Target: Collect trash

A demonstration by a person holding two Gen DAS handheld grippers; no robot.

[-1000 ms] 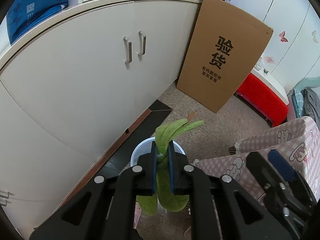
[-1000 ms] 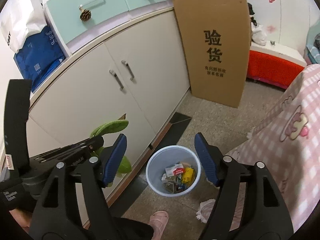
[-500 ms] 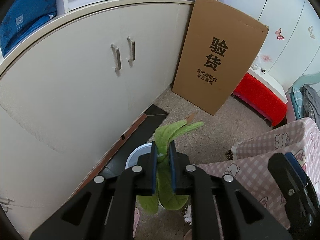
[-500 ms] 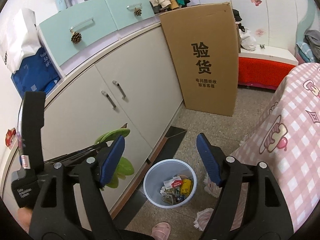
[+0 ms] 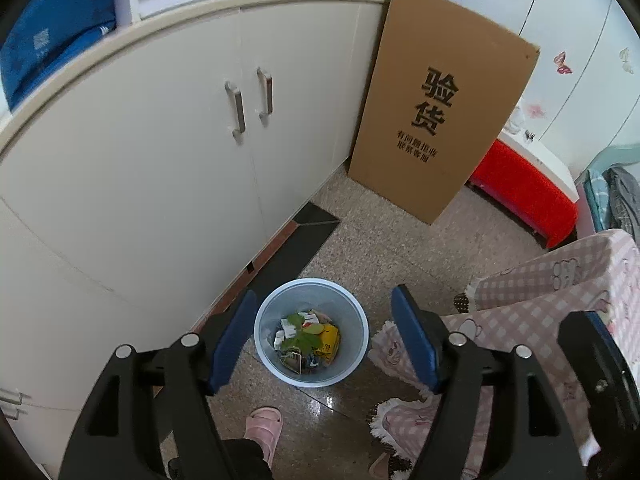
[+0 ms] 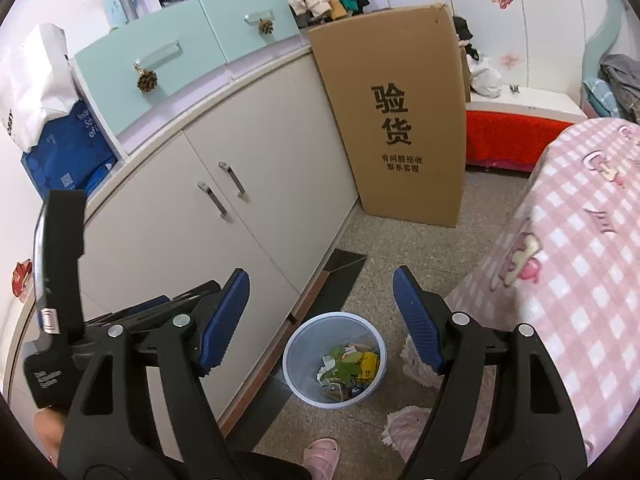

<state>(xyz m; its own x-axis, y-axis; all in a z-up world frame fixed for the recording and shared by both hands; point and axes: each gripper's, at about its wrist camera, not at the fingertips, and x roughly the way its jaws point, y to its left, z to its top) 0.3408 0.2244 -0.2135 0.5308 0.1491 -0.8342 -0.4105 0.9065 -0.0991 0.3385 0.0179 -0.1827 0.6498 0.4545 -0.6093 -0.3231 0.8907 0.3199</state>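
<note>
the left gripper (image 5: 320,336) is opening its jaws with nothing between them above the waste bin (image 5: 264,344), where green leaves (image 5: 302,334) are lying, while the right gripper (image 6: 320,320) is hovering wide open and empty.

Both wrist views look steeply down from above; shared: bin (image 5: 311,332) (image 6: 335,360), cabinet (image 5: 160,152) (image 6: 240,216)

Translucent plastic bin (image 5: 264,344), speckled glossy floor (image 5: 384,248), matt cardboard box (image 5: 460,80)

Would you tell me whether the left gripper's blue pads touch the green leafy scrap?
Apart. In the left wrist view the green leafy scrap lies in the pale blue bin, while the left gripper, jaws opening, holds nothing.
</note>
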